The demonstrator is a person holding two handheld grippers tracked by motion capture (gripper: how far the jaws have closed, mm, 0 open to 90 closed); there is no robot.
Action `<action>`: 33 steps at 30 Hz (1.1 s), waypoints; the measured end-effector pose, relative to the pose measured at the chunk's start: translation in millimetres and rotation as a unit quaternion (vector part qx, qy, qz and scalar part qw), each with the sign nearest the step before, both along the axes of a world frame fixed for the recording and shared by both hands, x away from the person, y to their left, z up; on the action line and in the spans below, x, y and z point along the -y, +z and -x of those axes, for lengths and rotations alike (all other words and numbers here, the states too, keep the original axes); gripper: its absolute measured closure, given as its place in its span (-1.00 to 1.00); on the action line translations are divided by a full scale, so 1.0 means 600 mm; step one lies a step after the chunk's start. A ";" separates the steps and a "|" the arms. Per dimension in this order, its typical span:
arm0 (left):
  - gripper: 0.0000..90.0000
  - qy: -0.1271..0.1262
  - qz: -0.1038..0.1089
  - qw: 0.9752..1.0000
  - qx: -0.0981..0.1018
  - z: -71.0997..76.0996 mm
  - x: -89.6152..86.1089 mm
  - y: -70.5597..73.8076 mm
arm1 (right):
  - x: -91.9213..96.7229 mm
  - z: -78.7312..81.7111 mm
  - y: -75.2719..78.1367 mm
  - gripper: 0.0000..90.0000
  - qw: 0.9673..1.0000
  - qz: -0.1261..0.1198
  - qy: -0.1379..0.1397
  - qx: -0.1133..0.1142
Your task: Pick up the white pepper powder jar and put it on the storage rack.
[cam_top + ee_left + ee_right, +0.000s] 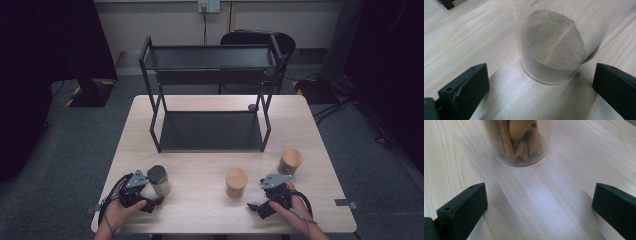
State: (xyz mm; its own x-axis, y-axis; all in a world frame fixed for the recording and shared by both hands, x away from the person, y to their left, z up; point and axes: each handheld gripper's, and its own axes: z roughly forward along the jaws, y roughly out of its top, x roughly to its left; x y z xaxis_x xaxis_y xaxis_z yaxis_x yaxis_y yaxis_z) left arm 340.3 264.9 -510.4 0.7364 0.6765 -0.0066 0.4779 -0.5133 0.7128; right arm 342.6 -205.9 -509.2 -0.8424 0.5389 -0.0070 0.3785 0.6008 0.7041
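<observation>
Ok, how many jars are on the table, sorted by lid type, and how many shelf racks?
Clear glass jars with round light wooden lids: 2
Clear glass jar with round black lid, holding pale powder: 1
Black metal two-tier shelf rack: 1
Total: 4

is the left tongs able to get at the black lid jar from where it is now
Probably yes: the left tongs stand open just short of the black lid jar, with bare table between them.
</observation>
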 end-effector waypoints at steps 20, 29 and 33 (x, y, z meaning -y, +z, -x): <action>-0.99 0.004 0.001 1.000 -0.002 -0.002 0.001 0.001 | 0.000 0.000 0.000 -1.00 1.000 0.000 0.000 0.000; -0.96 0.010 0.019 1.000 -0.003 -0.004 -0.002 0.008 | 0.000 0.000 0.000 -1.00 1.000 0.000 0.000 0.000; -0.96 0.011 0.025 1.000 -0.002 -0.004 -0.004 0.009 | 0.000 0.000 0.000 -1.00 1.000 0.000 0.000 0.000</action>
State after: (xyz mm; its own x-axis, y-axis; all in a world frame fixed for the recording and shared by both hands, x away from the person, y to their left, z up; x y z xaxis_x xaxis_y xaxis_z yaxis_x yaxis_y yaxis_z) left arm 342.9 267.3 -505.1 0.7214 0.6911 -0.0444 0.4919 -0.4662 0.7353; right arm 342.6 -205.9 -509.2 -0.8422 0.5391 -0.0068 0.3787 0.6005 0.7043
